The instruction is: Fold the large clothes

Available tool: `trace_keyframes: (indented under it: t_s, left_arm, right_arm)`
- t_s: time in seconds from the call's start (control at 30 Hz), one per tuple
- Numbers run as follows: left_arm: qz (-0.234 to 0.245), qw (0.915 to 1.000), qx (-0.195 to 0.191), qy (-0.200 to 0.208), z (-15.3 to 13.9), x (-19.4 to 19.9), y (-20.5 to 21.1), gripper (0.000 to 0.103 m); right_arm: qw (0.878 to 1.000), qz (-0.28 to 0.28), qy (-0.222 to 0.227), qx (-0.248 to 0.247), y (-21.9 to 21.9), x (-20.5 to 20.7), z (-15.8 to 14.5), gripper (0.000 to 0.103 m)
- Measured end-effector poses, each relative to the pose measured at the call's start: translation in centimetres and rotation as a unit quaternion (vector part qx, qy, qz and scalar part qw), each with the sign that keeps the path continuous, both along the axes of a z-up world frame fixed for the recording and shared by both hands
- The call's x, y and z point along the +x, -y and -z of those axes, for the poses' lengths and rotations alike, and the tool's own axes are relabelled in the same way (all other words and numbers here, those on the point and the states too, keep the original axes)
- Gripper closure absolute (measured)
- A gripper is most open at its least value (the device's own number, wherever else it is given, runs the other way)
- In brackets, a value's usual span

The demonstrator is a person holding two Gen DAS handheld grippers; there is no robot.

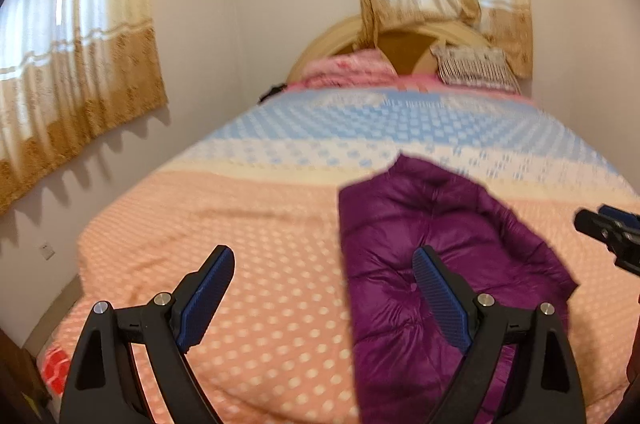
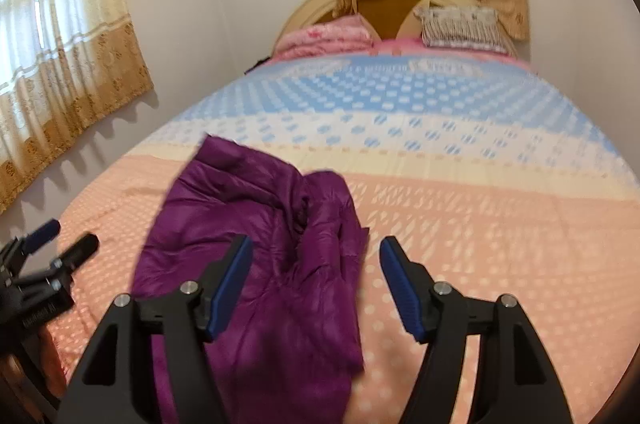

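Item: purple jacket (image 1: 432, 244), puffy, quilted, shiny shell. Loc: near end of bed (image 1: 240, 224), on the peach dotted part of the cover, lying in a long rumpled strip w/ one side bunched over itself. Not yet a neat fold, by the look of it.

Left gripper (image 1: 324, 288): jaws wide apart, empty, hovering above jacket's left edge.
Right gripper (image 2: 316, 280): jaws wide apart, empty, above jacket's right edge.

Bkgd: pillows (image 2: 460, 25) at headboard, curtains (image 1: 72, 71) on two windows.

Risks (est.): slick shell may slip from pads if only the top layer gets pinched; puffy fill may spring a fold back open; uneven grabs by L/R could skew the fold; bunched side may trap a crease.
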State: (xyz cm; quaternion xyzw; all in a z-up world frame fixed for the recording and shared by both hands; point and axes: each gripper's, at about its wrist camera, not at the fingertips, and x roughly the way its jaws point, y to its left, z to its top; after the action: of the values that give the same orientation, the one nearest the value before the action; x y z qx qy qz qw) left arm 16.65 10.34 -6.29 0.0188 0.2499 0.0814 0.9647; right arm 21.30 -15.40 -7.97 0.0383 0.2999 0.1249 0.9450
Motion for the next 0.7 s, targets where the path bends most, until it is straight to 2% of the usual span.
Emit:
trace_keyframes:
  t_s: [0.13, 0.3, 0.7]
  left_arm:
    - [-0.023, 0.9992, 0.003, 0.032, -3.2, -4.5, -0.2, 0.011]
    - [-0.031, 0.9974, -0.004, 0.064, -5.2, -8.7, -0.4, 0.009]
    - [-0.021, 0.9967, -0.010, 0.077, -6.1, -9.8, 0.1, 0.009]
  right_arm:
    - [0.999, 0.011, 0.030, -0.011, 0.7, -5.2, -2.8, 0.025]
    - [0.998, 0.029, 0.056, -0.014, 1.7, -9.9, -4.4, 0.022]
    - [0.997, 0.027, 0.077, -0.014, 1.1, -10.9, -5.3, 0.020]
